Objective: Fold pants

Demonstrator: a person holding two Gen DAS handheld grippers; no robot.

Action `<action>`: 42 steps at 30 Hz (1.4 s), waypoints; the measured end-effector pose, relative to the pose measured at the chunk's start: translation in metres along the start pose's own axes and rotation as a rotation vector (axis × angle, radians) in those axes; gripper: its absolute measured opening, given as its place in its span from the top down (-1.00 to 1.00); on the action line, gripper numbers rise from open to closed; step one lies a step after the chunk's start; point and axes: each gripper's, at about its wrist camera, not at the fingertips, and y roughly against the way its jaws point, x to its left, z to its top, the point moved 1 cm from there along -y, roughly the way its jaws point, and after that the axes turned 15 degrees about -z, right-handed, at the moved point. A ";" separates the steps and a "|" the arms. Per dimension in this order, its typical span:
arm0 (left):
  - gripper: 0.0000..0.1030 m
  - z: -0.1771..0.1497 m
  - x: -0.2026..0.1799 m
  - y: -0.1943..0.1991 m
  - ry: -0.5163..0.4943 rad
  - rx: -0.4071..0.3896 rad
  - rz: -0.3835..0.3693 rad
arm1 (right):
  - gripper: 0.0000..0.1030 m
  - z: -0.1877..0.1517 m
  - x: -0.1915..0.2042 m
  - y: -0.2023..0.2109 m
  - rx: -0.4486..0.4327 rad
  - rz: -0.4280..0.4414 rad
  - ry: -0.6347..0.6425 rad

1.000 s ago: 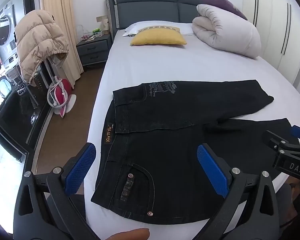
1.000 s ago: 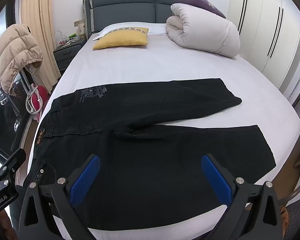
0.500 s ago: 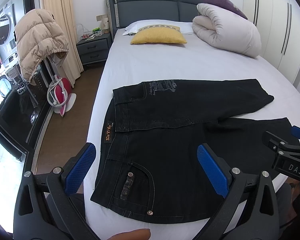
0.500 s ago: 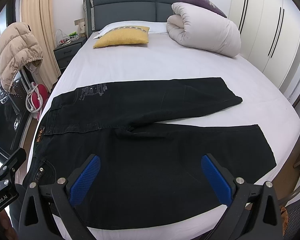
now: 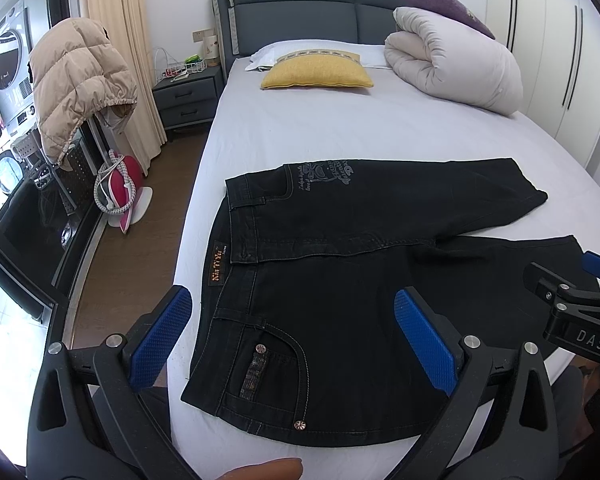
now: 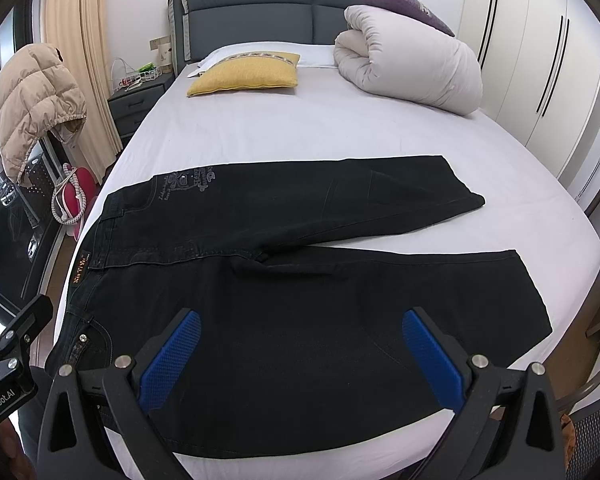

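Black jeans (image 5: 340, 280) lie flat on the white bed (image 5: 340, 128), waistband to the left, two legs spread to the right in a V; they also show in the right wrist view (image 6: 300, 300). My left gripper (image 5: 292, 320) is open and empty, hovering above the waistband and hip pocket near the bed's front edge. My right gripper (image 6: 300, 344) is open and empty, hovering above the near leg. The right gripper also shows at the right edge of the left wrist view (image 5: 572, 304).
A yellow pillow (image 5: 316, 74) and a rolled white duvet (image 5: 452, 68) lie at the head of the bed. A nightstand (image 5: 188, 96), a beige jacket on a rack (image 5: 76, 84) and a pink object (image 5: 120, 192) stand on the floor to the left. Wardrobes (image 6: 540, 60) line the right.
Both grippers have drifted very slightly; the pants lie as before. Both stay open.
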 end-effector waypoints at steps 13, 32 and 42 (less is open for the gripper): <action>-1.00 -0.001 0.000 -0.001 0.000 0.000 0.002 | -1.00 0.001 0.001 0.000 0.002 -0.001 0.002; -1.00 -0.003 0.002 -0.001 0.001 0.001 0.003 | -1.00 -0.001 0.004 0.001 0.007 0.007 0.008; -1.00 -0.008 0.007 -0.003 0.005 0.003 0.015 | -1.00 -0.001 0.005 -0.002 0.017 0.010 0.012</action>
